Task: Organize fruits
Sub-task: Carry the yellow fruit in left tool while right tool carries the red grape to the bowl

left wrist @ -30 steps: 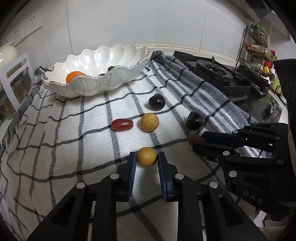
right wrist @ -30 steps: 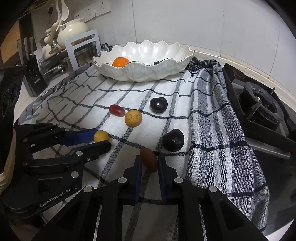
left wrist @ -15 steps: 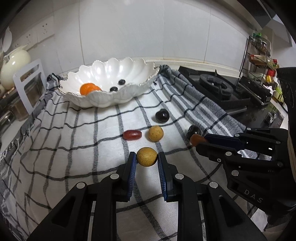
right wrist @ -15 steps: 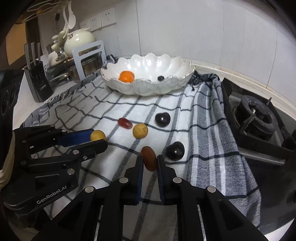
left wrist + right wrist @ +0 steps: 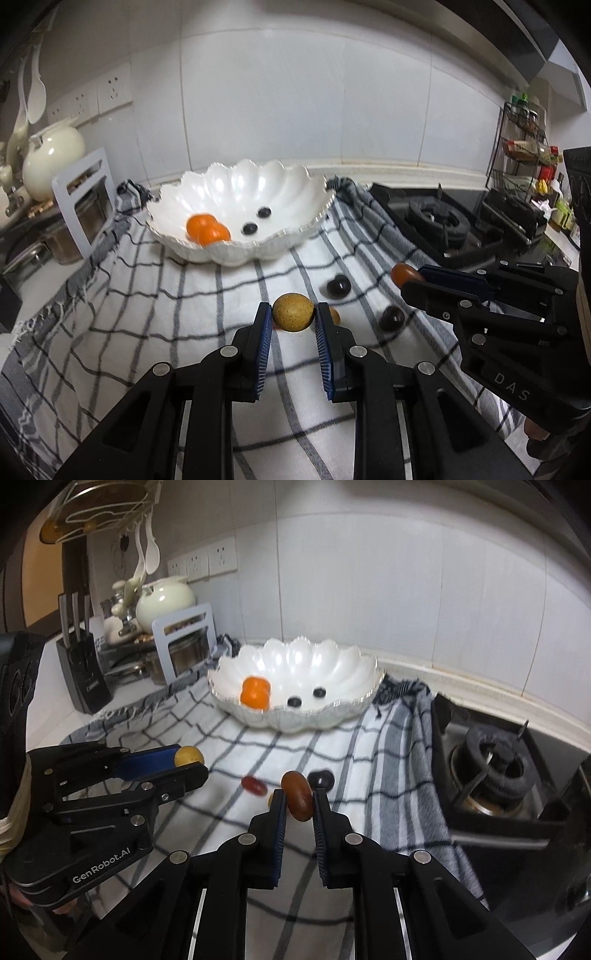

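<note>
My left gripper (image 5: 293,317) is shut on a round tan fruit (image 5: 293,312), held above the checked cloth (image 5: 147,314). My right gripper (image 5: 298,799) is shut on an oblong red-brown fruit (image 5: 297,794), also lifted. Each gripper shows in the other view: the right gripper (image 5: 404,277) at the right, the left gripper (image 5: 188,760) at the left. A white scalloped bowl (image 5: 295,181) stands ahead with two oranges (image 5: 207,229) and two small dark berries (image 5: 256,220). On the cloth lie two dark plums (image 5: 338,286), a red oblong fruit (image 5: 254,785) and a second tan fruit (image 5: 334,314), mostly hidden behind my left finger.
A gas stove (image 5: 436,218) lies right of the cloth, with a spice rack (image 5: 524,147) behind it. At the left stand a cream teapot (image 5: 51,162), steel pots (image 5: 55,236) and a knife block (image 5: 83,664). A tiled wall with sockets (image 5: 203,563) runs behind the bowl.
Both grippers have risen off the cloth with their fruits and tipped up. The bowl's inside, with oranges and berries, has come into fuller view, and the loose fruits have dropped lower in the views.
</note>
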### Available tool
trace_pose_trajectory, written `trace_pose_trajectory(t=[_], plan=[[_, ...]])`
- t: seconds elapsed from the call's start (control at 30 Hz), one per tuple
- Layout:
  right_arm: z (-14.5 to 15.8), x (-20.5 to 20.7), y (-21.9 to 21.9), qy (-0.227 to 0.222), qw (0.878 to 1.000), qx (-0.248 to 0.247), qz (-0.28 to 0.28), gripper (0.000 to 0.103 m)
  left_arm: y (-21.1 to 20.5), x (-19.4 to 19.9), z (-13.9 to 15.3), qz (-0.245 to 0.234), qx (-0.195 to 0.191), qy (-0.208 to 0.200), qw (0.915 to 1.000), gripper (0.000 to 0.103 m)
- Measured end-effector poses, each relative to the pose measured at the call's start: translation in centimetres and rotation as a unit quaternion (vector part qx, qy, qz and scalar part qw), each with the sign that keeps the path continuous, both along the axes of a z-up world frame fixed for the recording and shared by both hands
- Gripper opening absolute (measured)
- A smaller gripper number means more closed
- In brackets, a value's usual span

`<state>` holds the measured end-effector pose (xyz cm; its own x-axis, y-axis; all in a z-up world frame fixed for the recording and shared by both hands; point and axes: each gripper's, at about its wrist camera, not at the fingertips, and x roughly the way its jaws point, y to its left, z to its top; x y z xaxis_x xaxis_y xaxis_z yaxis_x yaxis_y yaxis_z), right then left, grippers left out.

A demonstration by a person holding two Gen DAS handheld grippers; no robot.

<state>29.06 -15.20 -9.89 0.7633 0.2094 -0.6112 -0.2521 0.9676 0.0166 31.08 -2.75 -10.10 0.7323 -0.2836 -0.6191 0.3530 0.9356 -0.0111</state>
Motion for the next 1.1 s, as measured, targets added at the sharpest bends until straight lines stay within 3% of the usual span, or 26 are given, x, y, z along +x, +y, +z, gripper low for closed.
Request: trace_pose_trajectory(t=[0.53,0.73,1.1], plan=[[3.5,3.6,0.7,-0.057,0.998,0.004,-0.008,0.016,1.3,3.4,3.9,0.041,0.004,-0.047,0.998,0.024],[4.3,6.0,1.0,-0.054,0.998,0.014,-0.003,0.016,1.9,5.1,5.1,0.045,0.002,-0.059,0.9972,0.024],[5.6,10.6,2.0,-0.066,0.998,0.008,-0.003,0.016,2.3,10.2,6.2,0.037,-0.003,-0.049,0.9981,0.024]])
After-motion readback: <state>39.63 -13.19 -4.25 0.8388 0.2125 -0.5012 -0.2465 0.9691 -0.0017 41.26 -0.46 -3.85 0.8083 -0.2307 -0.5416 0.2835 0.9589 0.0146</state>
